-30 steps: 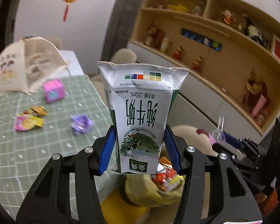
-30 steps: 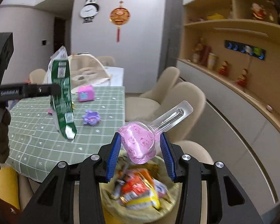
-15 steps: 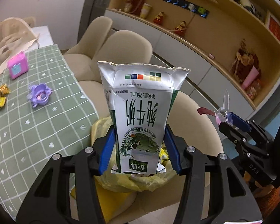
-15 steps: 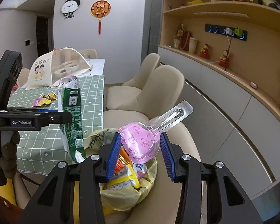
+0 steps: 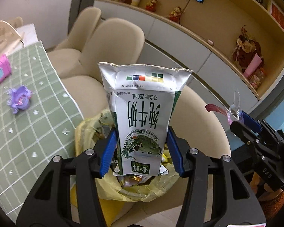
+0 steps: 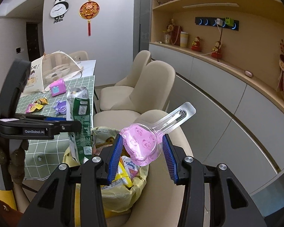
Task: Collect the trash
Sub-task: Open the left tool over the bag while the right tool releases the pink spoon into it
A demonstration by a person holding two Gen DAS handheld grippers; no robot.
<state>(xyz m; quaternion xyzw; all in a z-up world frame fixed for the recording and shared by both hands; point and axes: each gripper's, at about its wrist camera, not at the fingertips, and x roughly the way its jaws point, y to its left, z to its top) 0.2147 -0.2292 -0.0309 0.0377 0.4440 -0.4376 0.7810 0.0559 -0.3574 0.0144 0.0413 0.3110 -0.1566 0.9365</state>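
Note:
My left gripper (image 5: 142,149) is shut on a white and green milk carton (image 5: 142,117), held upside down right above the yellow-lined trash bin (image 5: 142,191). The carton also shows in the right wrist view (image 6: 79,121). My right gripper (image 6: 142,153) is shut on a pink plastic blister pack (image 6: 143,143) with a clear handle-shaped tab, above the same bin (image 6: 123,193), which holds several wrappers. The right gripper shows in the left wrist view (image 5: 242,117).
The bin sits on a beige chair (image 6: 161,179) beside the green checked table (image 5: 19,132). On the table lie a purple wrapper (image 5: 19,99), a pink box (image 5: 0,71), candy wrappers (image 6: 36,106) and a mesh food cover (image 6: 56,71). More chairs and a shelf wall stand behind.
Both grippers have moved away from the table and down over the trash bin, each still holding its item. The bin now lies directly under the carton and the blister pack.

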